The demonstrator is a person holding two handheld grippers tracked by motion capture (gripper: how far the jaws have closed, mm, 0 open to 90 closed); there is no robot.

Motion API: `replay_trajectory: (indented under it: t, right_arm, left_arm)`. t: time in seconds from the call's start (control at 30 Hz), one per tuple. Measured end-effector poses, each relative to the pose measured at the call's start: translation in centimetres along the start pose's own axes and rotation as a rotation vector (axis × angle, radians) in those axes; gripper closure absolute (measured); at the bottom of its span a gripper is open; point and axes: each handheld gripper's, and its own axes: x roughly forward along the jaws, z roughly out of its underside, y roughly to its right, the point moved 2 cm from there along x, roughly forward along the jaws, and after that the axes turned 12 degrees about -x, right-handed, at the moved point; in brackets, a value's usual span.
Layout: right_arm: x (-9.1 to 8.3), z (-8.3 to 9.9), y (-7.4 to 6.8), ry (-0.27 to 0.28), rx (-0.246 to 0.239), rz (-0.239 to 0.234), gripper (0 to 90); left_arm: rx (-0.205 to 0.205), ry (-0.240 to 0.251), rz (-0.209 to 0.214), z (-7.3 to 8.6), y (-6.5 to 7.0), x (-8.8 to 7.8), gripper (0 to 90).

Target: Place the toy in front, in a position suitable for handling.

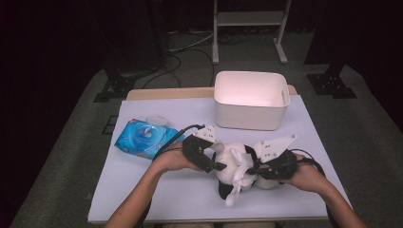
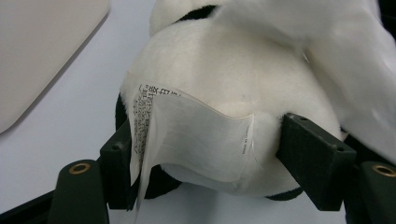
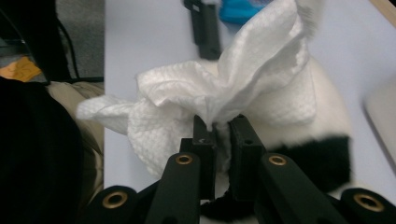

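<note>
Two grippers share the work near the front edge of the tabletop (image 1: 157,194), a little right of its middle: the left gripper (image 1: 219,166) steadies a black-and-white plush toy (image 1: 233,164) while the right gripper (image 1: 252,167) wipes it with a white wet wipe (image 1: 240,180). In the left gripper view the fingers (image 2: 315,156) stand fairly wide and press into the toy's white body from both sides, with its sewn-in label (image 2: 196,135) draped between them. In the right gripper view the fingers (image 3: 205,140) are nearly together, pinching a bunched fold of the wipe, whose loose part fans out over the plush.

To do this well, I would keep the left hold firm but not crushing, so the soft body does not roll under the strokes. The wipe is caught by a small fold, so short, light passes seem safer than long drags, which could pull it free. Spreading the loose sheet flat against the fur should clean more than dabbing with the bunched part.

Toward the left edge lies the blue wipes pack (image 1: 142,137), and a white bin (image 1: 251,99) stands at the back edge.
</note>
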Motion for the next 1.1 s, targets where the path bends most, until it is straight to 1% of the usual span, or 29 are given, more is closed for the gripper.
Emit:
replay_trajectory:
  t: [0.07, 0.13, 0.23, 0.3, 0.37, 0.4, 0.5, 0.57, 0.63, 0.67, 0.8, 0.9, 0.97, 1.1]
  right_arm:
    - [-0.9, 0.6, 0.5, -0.014, 0.017, 0.021, 82.1]
    - [-1.6, 1.3, 0.9, -0.046, 0.039, 0.045, 82.0]
    - [-2.5, 2.4, 1.7, -0.072, 0.069, 0.078, 82.1]
    - [-2.8, 2.9, 2.2, -0.086, 0.090, 0.087, 82.0]
    - [-2.7, 3.1, 2.4, -0.109, 0.087, 0.092, 82.0]
    - [-2.5, 3.0, 2.4, -0.113, 0.088, 0.088, 81.8]
    - [-1.7, 2.5, 2.3, -0.117, 0.068, 0.072, 80.7]
    - [-1.3, 2.0, 2.2, -0.099, 0.069, 0.051, 78.8]
    - [-0.8, 1.5, 2.1, -0.098, 0.056, 0.038, 75.8]
    - [-0.6, 1.2, 2.0, -0.092, 0.055, 0.024, 75.4]
    - [0.1, 0.1, 1.8, -0.082, 0.023, -0.007, 69.5]
    - [0.6, -0.5, 1.7, -0.075, 0.006, -0.017, 65.8]
    - [0.9, -0.9, 1.7, -0.073, -0.003, -0.019, 65.0]
    - [1.6, -1.0, 1.8, -0.064, -0.004, -0.016, 66.1]
  left_arm:
    - [0.003, -0.002, 0.000, 0.0, 0.1, 0.0, 27.3]
    - [0.006, -0.005, 0.000, 0.0, 0.1, 0.0, 27.3]
    - [0.012, -0.006, 0.000, -0.1, 0.1, 0.0, 27.3]
    - [0.013, -0.007, 0.000, -0.1, 0.1, 0.0, 27.2]
    - [0.014, -0.008, -0.001, -0.1, 0.2, 0.0, 27.2]
    - [0.014, -0.006, -0.002, -0.1, 0.2, 0.0, 27.1]
    - [0.014, -0.008, -0.001, -0.1, 0.2, 0.0, 27.1]
    - [0.012, -0.008, 0.000, -0.1, 0.2, 0.0, 27.0]
    - [0.014, -0.008, 0.000, -0.1, 0.2, 0.0, 27.0]
    - [0.014, -0.007, 0.000, -0.1, 0.2, 0.0, 27.0]
    - [0.015, -0.005, -0.003, -0.1, 0.3, 0.0, 27.0]
    - [0.013, -0.005, -0.002, 0.0, 0.3, 0.0, 27.0]
    - [0.012, -0.009, -0.005, 0.1, 0.2, 0.0, 27.1]
    - [0.010, -0.017, -0.016, 0.2, 0.1, 0.1, 27.1]
